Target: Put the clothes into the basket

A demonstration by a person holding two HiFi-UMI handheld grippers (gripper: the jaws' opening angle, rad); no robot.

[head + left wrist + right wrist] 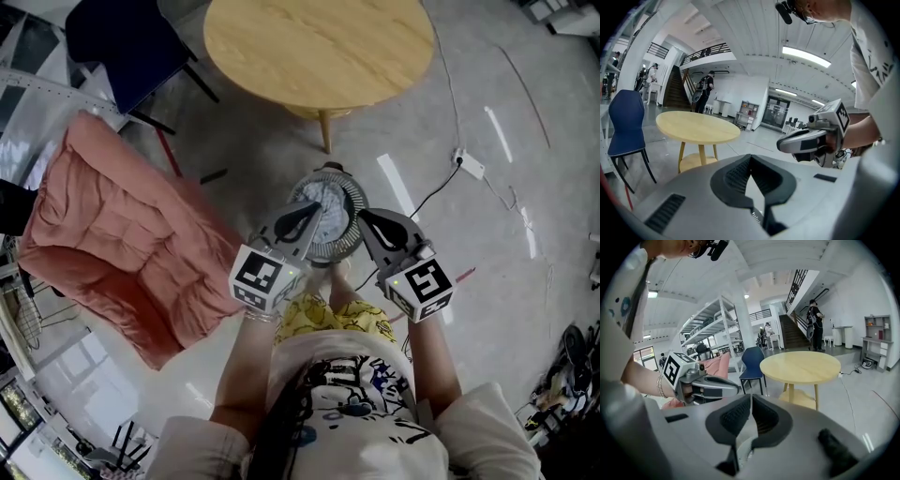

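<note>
Left hand-held gripper and right hand-held gripper side by side over basket.

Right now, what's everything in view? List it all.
round table: 1, light wood, top centre of head view
chair: 1, dark blue, left of the table
quilted pad: 1, pink, far left
basket: 1, grey, on the floor under both grippers, something pale inside
power strip: 1, white, on the floor at right, cable attached
bystander: 1 clear, dark clothes, by the far stairs
left gripper: 1, grey, jaws together, empty
right gripper: 1, grey, jaws together, empty
</note>
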